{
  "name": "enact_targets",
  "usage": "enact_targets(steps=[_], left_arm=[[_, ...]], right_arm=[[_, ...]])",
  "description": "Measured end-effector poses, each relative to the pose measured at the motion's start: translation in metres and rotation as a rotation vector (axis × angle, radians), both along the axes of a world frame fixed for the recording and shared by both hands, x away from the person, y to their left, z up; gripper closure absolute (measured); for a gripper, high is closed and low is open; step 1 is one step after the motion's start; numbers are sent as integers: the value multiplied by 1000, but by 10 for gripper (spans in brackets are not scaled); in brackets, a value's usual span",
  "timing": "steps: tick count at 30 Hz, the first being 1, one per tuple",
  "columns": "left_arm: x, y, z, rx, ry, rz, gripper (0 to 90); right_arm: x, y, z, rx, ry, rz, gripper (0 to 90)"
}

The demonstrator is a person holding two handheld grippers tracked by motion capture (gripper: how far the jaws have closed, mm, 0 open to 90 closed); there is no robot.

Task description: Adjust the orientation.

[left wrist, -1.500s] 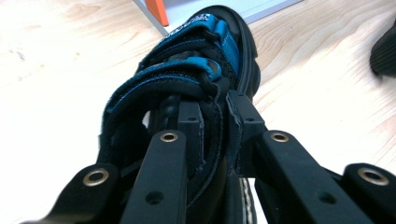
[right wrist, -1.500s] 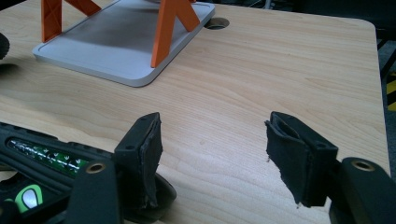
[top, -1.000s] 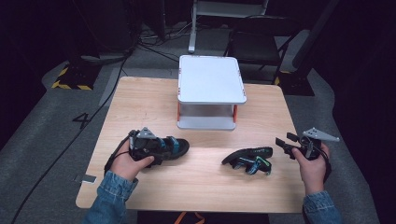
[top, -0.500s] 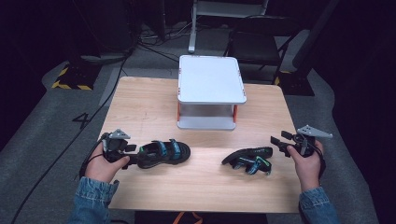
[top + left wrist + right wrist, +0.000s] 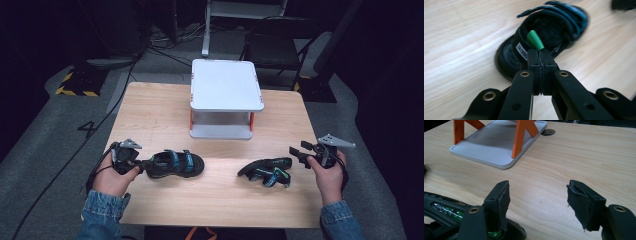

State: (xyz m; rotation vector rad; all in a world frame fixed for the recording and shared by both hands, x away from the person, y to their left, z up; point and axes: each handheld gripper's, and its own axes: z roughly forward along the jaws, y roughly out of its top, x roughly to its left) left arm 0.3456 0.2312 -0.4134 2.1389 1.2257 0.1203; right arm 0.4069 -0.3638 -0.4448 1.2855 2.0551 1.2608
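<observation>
A black sandal with blue straps lies on the wooden table at the front left, heel toward my left gripper. In the left gripper view the jaws have just been closing, and my left gripper is now shut on the green heel loop of this sandal. A second sandal lies tipped over at the front right. My right gripper stands open just right of it. In the right gripper view, bare table shows between the jaws of my right gripper, with the sandal at the lower left.
A white two-level stand with orange legs sits at the back middle of the table, and its lower shelf lies ahead of my right gripper. A cable hole is in the tabletop behind it. Chairs and cables are on the floor beyond.
My left hand has drawn back to the left, from over the sandal to its heel end, and its jaws have shut on the green loop. The right hand has stayed put.
</observation>
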Motion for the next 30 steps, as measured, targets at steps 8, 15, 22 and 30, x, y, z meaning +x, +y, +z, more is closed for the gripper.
enact_targets(steps=[8, 15, 22, 30], left_arm=[[-18, -41, 25, 40, 56, -201, 891], [-28, -81, 25, -24, 61, -389, 900], [-21, -68, 23, 72, -12, -201, 776], [-7, -73, 0, 190, -146, -191, 440]], right_arm=[[-1, -2, 0, 1, 3, -6, 349], [-1, -2, -1, -2, 7, -4, 349], [-1, -4, -1, 4, 6, -11, 349], [1, 1, -4, -8, 15, 2, 348]])
